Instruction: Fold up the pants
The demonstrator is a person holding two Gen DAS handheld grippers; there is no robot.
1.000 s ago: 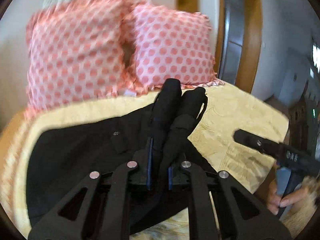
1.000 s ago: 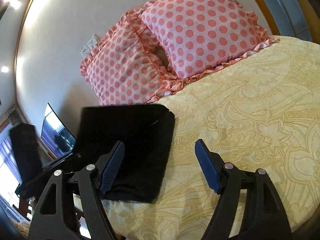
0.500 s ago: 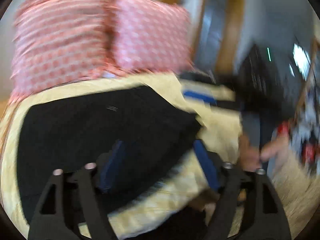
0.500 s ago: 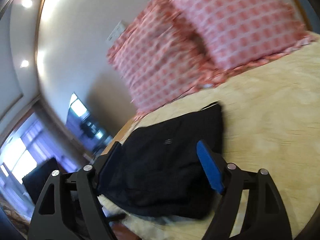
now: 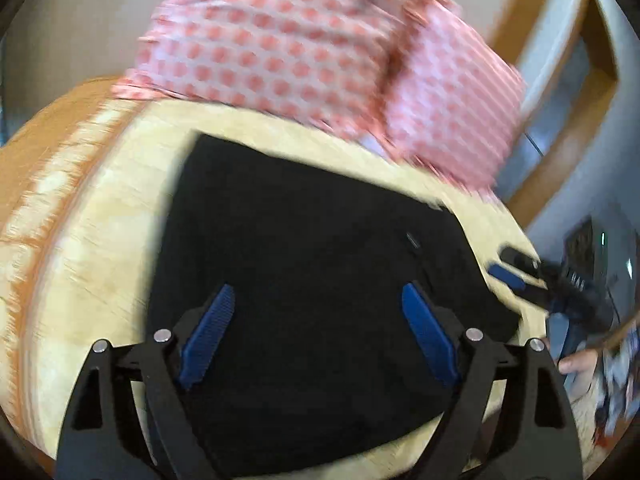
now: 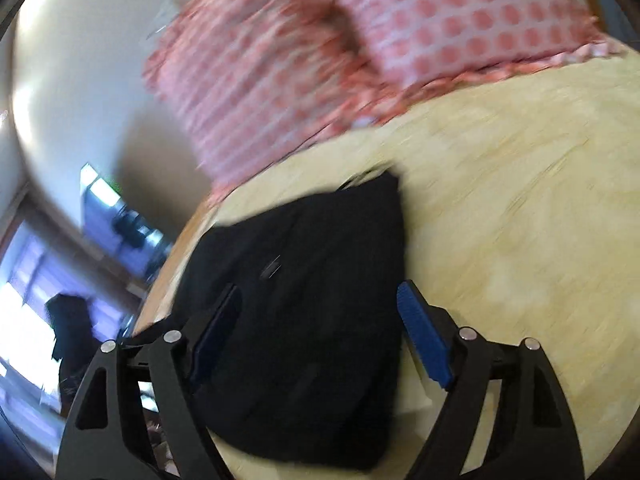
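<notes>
Pants (image 5: 312, 280) dropped: your left gripper (image 5: 316, 332), clamped a second ago, now gapes empty; right gripper (image 6: 320, 336) wide, empty; fold looks done.

Your black pants (image 5: 312, 280) lie folded into a compact, roughly rectangular bundle; they rest flat on the yellow patterned bedspread (image 5: 100, 240), near its front edge, with the pink polka-dot pillows (image 5: 280, 40) beyond the far side; the fabric is dark and matte, with a small tag or zipper pull showing on the upper surface; from the right wrist view the pants (image 6: 304, 288) show a thick, layered fold along the near edge and a straight right side; both views are motion-blurred, so finer creases cannot be made out.
</notes>
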